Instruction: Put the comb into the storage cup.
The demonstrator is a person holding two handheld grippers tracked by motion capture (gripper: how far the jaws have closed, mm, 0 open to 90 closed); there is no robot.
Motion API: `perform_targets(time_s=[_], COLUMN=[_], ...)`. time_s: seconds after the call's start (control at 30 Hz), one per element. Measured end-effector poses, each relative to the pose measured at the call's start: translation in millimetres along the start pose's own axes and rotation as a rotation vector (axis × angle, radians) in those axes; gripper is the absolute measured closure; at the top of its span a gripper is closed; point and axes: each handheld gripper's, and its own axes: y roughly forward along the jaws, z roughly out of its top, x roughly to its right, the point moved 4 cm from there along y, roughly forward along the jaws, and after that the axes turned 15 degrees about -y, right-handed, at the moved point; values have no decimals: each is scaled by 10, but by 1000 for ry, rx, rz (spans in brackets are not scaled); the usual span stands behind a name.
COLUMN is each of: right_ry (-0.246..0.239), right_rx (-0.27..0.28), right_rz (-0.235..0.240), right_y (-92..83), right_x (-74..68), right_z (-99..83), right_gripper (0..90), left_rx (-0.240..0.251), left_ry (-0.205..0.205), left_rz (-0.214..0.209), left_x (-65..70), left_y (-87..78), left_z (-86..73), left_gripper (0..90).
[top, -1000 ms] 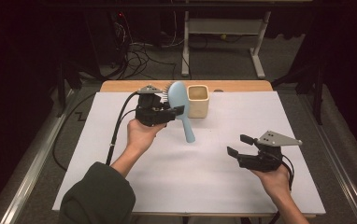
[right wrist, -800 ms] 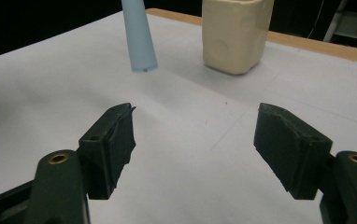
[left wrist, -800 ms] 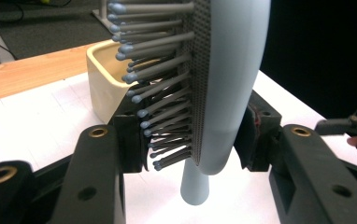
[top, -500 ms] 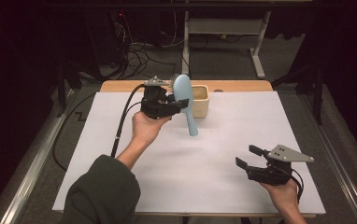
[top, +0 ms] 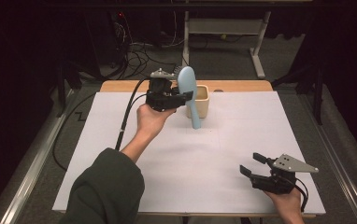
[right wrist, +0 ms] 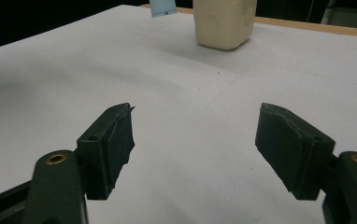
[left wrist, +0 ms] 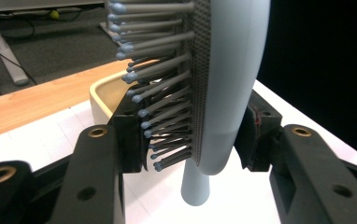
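Note:
A light blue hairbrush (top: 189, 89) hangs upright, head up and handle down, just left of a cream cup (top: 202, 101) at the back of the table. My left gripper (top: 182, 97) is shut on the brush head. In the left gripper view one pad presses the bristles and the other the smooth back of the brush (left wrist: 232, 79), with the cup (left wrist: 105, 93) behind it. My right gripper (top: 253, 164) rests low near the front right edge, open. In the right gripper view nothing lies between the pads of the right gripper (right wrist: 195, 140); the cup (right wrist: 224, 21) stands far ahead.
A white sheet (top: 214, 154) covers the table, with a wooden strip (top: 242, 85) bare along the back edge. The left gripper's cable (top: 126, 116) trails off the left side. Beyond the table are floor cables and a metal frame (top: 256, 51).
The left hand has raised the brush and carried it right, closer to the cup. The right hand has drawn back toward the front right edge and sunk lower.

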Motion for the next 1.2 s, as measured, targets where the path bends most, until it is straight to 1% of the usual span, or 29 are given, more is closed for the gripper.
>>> perform_targets(time_s=[0.13,0.23,0.37,0.5,0.63,0.67,0.87,1.0,1.2], right_ry=[10,17,16,34,40,50,28,8,9], right_rx=[-5,-13,-12,-2,-6,-4,14,-9,6], right_rz=[7,4,-6,-11,-13,-14,-26,-19,-20], right_y=[-17,-35,-71,-114,-138,-145,-146,-115,-124], right_x=[-11,-21,-19,-13,-12,-15,-46,-73,-75], right_z=[-57,-119,-168,-199,-242,-247,-282,-305,-298], right_gripper=[283,284,284,285,295,295,295,295,295], left_rx=[9,17,24,28,28,29,36,48,52], left_ry=[-1,0,7,9,-4,-5,-9,-13,-30], left_rz=[5,8,21,33,31,31,43,44,45], left_x=[36,58,75,73,46,39,13,8,-4], left_y=[49,74,105,130,161,166,188,190,233], left_z=[71,128,195,244,273,279,335,390,463], left_gripper=[526,525,525,524,523,523,524,523,524])
